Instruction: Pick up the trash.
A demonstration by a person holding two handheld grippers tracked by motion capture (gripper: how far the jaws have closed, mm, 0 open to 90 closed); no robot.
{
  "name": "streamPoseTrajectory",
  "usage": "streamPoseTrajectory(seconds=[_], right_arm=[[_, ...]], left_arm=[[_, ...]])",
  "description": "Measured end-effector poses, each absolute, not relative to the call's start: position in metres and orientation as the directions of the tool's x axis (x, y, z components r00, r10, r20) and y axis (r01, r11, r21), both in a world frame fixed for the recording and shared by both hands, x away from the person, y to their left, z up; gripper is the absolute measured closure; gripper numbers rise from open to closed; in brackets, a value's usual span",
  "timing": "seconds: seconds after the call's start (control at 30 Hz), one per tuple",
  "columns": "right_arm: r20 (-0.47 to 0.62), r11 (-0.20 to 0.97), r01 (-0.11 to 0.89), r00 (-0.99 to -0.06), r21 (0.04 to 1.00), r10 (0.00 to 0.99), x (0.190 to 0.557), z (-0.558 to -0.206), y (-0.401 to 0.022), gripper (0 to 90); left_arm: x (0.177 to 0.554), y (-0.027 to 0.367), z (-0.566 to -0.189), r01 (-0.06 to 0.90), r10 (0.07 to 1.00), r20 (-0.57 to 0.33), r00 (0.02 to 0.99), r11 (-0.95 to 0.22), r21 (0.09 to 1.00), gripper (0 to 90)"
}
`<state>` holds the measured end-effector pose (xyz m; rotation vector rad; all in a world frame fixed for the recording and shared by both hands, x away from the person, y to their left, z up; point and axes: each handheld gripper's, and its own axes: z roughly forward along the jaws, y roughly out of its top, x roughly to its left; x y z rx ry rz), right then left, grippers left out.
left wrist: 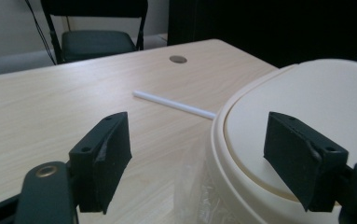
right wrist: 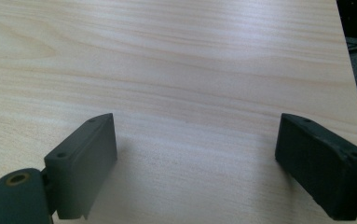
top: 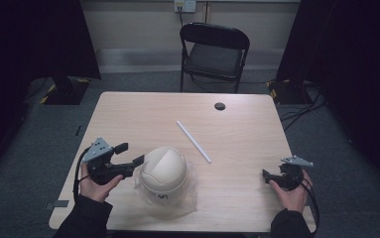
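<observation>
A cream domed lid (top: 163,169) sits on a cup inside a clear plastic bag (top: 187,196) near the table's front, left of centre. My left gripper (top: 130,154) is open just to its left, one jaw reaching over the lid's rim (left wrist: 306,93). A white straw (top: 193,141) lies loose on the wood beyond the cup, also in the left gripper view (left wrist: 176,104). My right gripper (top: 272,176) rests open at the front right of the table, with bare wood (right wrist: 190,116) between its jaws.
The light wooden table (top: 128,114) has a cable hole (top: 220,106) near its far edge. A black folding chair (top: 213,54) stands behind the table. Dark stands and cables flank both far corners.
</observation>
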<state>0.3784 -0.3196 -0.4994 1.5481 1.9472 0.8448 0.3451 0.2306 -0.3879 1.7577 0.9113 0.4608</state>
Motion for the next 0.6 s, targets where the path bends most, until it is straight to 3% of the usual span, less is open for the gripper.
streamPoseTrajectory(seconds=[0.33,0.4,0.47,0.6], right_arm=[[-0.014,0.16,0.656,-0.222,0.737,0.975,0.378,-0.499,-0.319,13.1],[-0.009,0.165,0.651,-0.236,0.741,0.972,0.377,-0.499,-0.319,18.2],[-0.004,0.163,0.634,-0.245,0.756,0.969,0.374,-0.498,-0.318,34.9],[0.013,0.134,0.594,-0.237,0.794,0.971,0.372,-0.493,-0.315,36.3]], left_arm=[[0.35,0.215,-0.395,0.353,0.722,-0.091,0.686,-0.221,0.909,22.7],[0.351,0.212,-0.396,0.347,0.716,-0.084,0.693,-0.229,0.909,22.9],[0.351,0.212,-0.396,0.339,0.713,-0.078,0.696,-0.231,0.912,23.3],[0.344,0.225,-0.39,0.309,0.732,-0.069,0.678,-0.199,0.93,24.0]])
